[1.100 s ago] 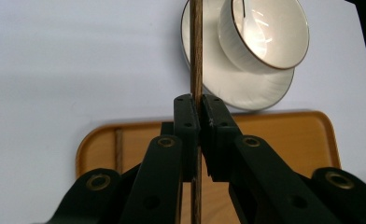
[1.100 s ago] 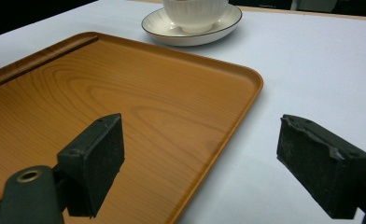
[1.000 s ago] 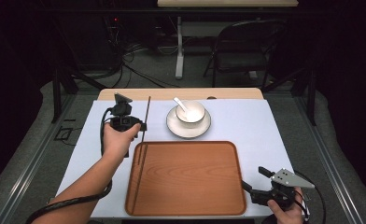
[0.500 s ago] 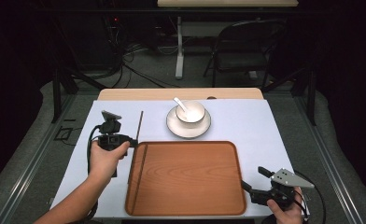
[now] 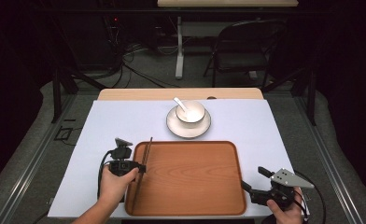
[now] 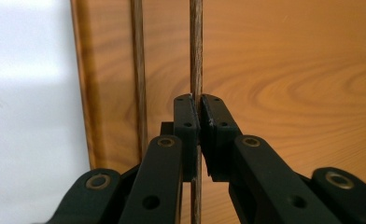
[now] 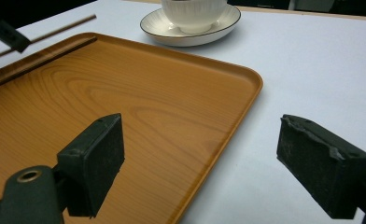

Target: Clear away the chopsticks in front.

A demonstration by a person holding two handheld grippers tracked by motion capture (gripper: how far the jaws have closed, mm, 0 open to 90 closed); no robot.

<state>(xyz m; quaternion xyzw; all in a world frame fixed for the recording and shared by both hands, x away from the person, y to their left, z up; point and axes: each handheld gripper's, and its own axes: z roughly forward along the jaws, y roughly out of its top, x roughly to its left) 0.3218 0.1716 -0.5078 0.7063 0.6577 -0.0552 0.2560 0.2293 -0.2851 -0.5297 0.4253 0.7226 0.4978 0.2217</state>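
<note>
My left tool [image 5: 143, 166] is pinching a thin dark wooden chopstick [image 5: 145, 157] over the left edge of the rectangular brown wooden tray [image 5: 190, 196] — in the left gripper view the black jaws are pressed together on the stick [image 6: 196, 56], gripped partway along its length so both ends stick out. A second dark line [image 6: 138, 70] runs parallel just beside it; I cannot tell whether that is a second chopstick or a shadow on the tray. I judge the stick is held lengthwise along the tray's left rim so it can be laid down flat inside. My left hand [image 5: 116, 179] comes in from the bottom, forearm angled up and to the right, tool pointing toward the tray. My right tool [image 5: 255, 183] sits at the tray's near right corner with its jaws spread wide and nothing between them, the hand [image 5: 288, 212] low at the bench edge — apparently waiting. Farther back on the white-covered bench [image 5: 102, 126], a white ceramic bowl with a spoon [image 5: 190, 111] stands on a white saucer [image 5: 188, 126], well apart from both tools.
</note>
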